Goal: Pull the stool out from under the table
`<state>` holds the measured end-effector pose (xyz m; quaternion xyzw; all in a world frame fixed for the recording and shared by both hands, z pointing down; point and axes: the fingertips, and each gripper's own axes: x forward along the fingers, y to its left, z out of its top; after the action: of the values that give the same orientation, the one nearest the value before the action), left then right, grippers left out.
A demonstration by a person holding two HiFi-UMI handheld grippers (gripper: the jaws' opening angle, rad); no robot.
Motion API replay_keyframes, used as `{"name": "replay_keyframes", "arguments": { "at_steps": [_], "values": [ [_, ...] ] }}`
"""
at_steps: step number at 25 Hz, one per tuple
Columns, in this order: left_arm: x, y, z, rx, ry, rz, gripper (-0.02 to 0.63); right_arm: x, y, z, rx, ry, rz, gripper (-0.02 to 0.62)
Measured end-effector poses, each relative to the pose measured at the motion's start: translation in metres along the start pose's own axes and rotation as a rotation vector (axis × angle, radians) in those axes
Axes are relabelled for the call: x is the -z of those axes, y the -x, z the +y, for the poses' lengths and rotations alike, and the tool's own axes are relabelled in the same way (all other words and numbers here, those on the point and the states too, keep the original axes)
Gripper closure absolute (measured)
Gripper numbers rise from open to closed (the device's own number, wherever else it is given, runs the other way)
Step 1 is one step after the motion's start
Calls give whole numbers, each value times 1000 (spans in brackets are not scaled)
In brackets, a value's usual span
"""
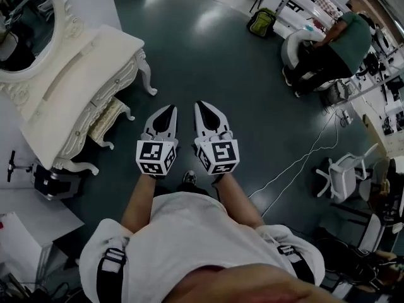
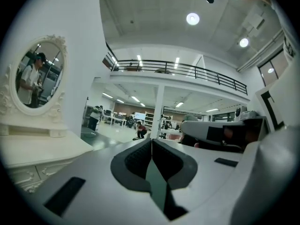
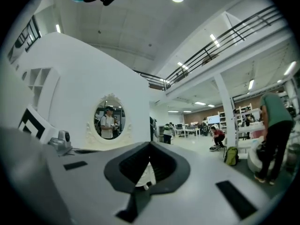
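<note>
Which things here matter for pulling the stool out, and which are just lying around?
For the job: stool, tucked under the white table; left tool and right tool, both shut, empty.
Lying about: green backpack, white chair, person in green.

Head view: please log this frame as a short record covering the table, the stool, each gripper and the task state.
table: white dressing table with oval mirror, at the left
stool: stool tucked under the table, cushion edge and legs showing
left gripper: left gripper shut, empty, apart from the stool
right gripper: right gripper shut, empty, beside the left one
task state: stool not yet pulled out
</note>
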<state>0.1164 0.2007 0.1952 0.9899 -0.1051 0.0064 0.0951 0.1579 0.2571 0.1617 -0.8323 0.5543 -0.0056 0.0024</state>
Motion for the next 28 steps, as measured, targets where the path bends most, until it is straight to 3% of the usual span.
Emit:
{"name": "replay_keyframes", "arguments": {
  "at_steps": [5,13,17,22,28],
  "values": [
    [16,-14,27,-102,-16,58,597,18,-40,-15,-79,-85,22,581],
    [17,-24,114,-277,3,78,595,40,-126,30,-277,-127,75,581],
    [24,-39,179,-314,53,64,596,54,-187,50,-303,-92,106,581],
    [4,-58,257,-335,62,25,595,46,-268,80,-341,-25,119,581],
    [-4,-79,324,-339,99,9,596,46,-338,98,-385,22,170,581]
  ]
}}
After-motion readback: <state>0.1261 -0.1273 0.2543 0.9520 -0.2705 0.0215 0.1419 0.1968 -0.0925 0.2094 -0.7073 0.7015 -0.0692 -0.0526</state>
